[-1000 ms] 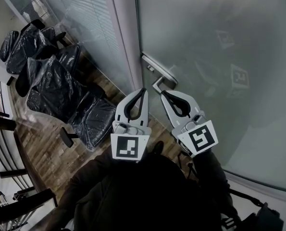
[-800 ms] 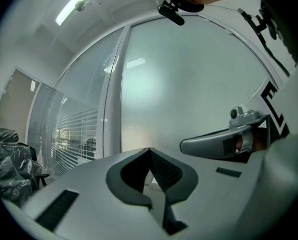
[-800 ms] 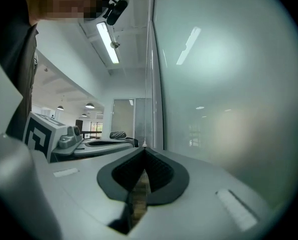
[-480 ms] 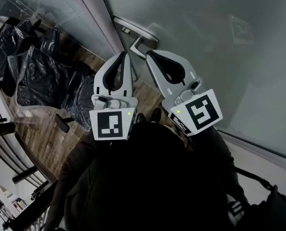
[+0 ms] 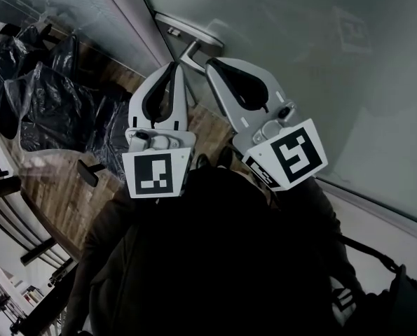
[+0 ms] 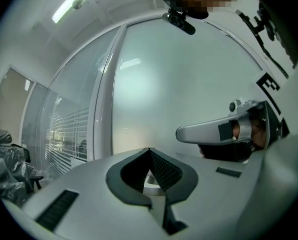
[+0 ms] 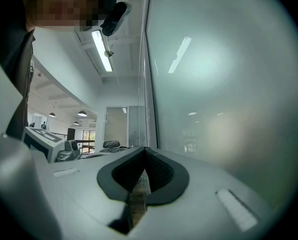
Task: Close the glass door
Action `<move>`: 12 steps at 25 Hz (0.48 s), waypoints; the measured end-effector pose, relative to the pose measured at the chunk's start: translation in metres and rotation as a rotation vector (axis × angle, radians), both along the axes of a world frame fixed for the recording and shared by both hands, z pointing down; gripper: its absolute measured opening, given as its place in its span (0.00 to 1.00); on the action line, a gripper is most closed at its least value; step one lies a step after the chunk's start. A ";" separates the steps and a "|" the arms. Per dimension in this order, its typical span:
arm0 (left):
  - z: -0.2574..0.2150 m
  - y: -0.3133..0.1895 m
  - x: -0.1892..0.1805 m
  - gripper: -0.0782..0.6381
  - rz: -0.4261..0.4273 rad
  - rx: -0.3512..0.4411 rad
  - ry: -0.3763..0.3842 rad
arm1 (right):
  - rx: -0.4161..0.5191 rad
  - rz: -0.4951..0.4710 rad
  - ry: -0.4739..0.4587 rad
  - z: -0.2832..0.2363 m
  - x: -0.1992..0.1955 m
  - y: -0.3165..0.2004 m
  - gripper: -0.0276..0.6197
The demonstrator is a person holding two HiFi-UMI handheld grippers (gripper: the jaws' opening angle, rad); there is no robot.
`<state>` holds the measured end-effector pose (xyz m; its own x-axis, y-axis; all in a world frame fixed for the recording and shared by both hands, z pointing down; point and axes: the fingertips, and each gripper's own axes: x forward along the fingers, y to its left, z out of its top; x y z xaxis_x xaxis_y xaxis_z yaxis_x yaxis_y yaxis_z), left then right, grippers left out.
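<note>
The frosted glass door point(image 5: 299, 54) fills the upper right of the head view. Its metal lever handle point(image 5: 193, 36) sits at the door's left edge, beside the grey frame post point(image 5: 120, 9). My left gripper point(image 5: 174, 64) is shut, with its tip just below and left of the handle and nothing held. My right gripper point(image 5: 211, 61) is also shut and empty, its tip just right of the lever's lower end. In the left gripper view, the shut left gripper point(image 6: 149, 149) points at the glass door point(image 6: 189, 79). In the right gripper view, the right gripper point(image 7: 145, 148) faces the glass door point(image 7: 224, 84).
Several chairs wrapped in black plastic point(image 5: 54, 103) stand on the wooden floor point(image 5: 57, 187) behind the glass wall at the left. A black railing point(image 5: 5, 184) runs along the far left. Blinds point(image 6: 63, 134) show behind the side pane.
Both grippers have come closer to the door handle, and the handle and the grippers sit higher in the head view. Both jaws stayed shut.
</note>
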<state>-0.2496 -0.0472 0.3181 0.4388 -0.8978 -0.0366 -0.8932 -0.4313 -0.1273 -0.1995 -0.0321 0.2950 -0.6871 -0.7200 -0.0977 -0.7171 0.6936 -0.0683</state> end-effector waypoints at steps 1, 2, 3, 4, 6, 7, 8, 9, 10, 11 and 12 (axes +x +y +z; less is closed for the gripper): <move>0.000 0.000 0.000 0.10 0.000 -0.002 0.000 | 0.000 0.000 0.000 0.000 0.000 0.000 0.05; -0.001 0.001 0.000 0.10 0.000 -0.003 0.001 | 0.000 0.002 0.000 -0.001 0.000 0.001 0.05; -0.002 0.002 0.000 0.10 0.000 -0.003 0.001 | 0.000 0.004 0.001 -0.003 0.000 0.002 0.05; -0.003 0.003 -0.001 0.10 0.001 -0.003 0.002 | 0.001 0.006 0.001 -0.004 0.000 0.003 0.05; -0.003 0.002 -0.001 0.10 0.002 -0.003 0.003 | 0.003 0.012 0.003 -0.005 0.001 0.003 0.05; -0.003 0.002 0.000 0.10 0.003 -0.003 0.003 | 0.004 0.014 0.004 -0.004 0.001 0.002 0.05; -0.002 0.002 0.000 0.10 0.004 -0.003 0.003 | 0.005 0.015 0.005 -0.004 0.001 0.002 0.05; -0.001 0.002 0.000 0.10 0.005 -0.004 0.003 | 0.007 0.016 0.007 -0.004 0.001 0.002 0.04; -0.001 0.002 0.000 0.10 0.007 -0.004 0.004 | 0.007 0.017 0.009 -0.004 0.001 0.002 0.05; -0.002 0.002 0.001 0.10 0.008 -0.004 0.004 | 0.008 0.019 0.012 -0.004 0.001 0.003 0.04; -0.003 0.002 0.001 0.10 0.009 -0.003 0.005 | 0.009 0.019 0.014 -0.005 0.001 0.003 0.04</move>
<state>-0.2487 -0.0452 0.3153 0.4465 -0.8941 -0.0356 -0.8899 -0.4396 -0.1215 -0.1985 -0.0293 0.2903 -0.6745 -0.7323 -0.0944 -0.7311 0.6802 -0.0524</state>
